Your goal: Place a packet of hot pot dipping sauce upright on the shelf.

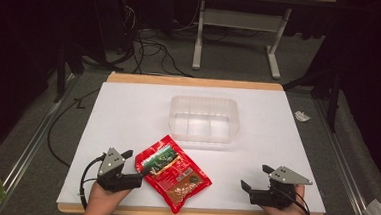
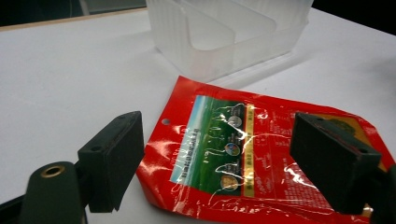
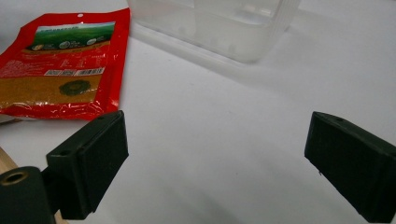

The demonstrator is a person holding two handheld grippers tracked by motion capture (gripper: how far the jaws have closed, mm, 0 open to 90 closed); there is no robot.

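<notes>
The print on the red packet (image 2: 261, 158) is too small to read, and in the left gripper view its near corner is cut off by the lower edge and partly covered by one jaw. The left gripper (image 1: 136, 165) has its jaws spread wide and holds nothing; the packet lies flat just ahead of it and between the jaws, though contact cannot be made out. The right gripper (image 1: 256, 175) is also wide open and holds nothing, with bare white table (image 3: 224, 140) between its jaws and the packet off to its left. Beyond both grippers stands a clear plastic box (image 1: 205, 118), close behind the packet's far end. The table's near edge lies just under both hands
</notes>
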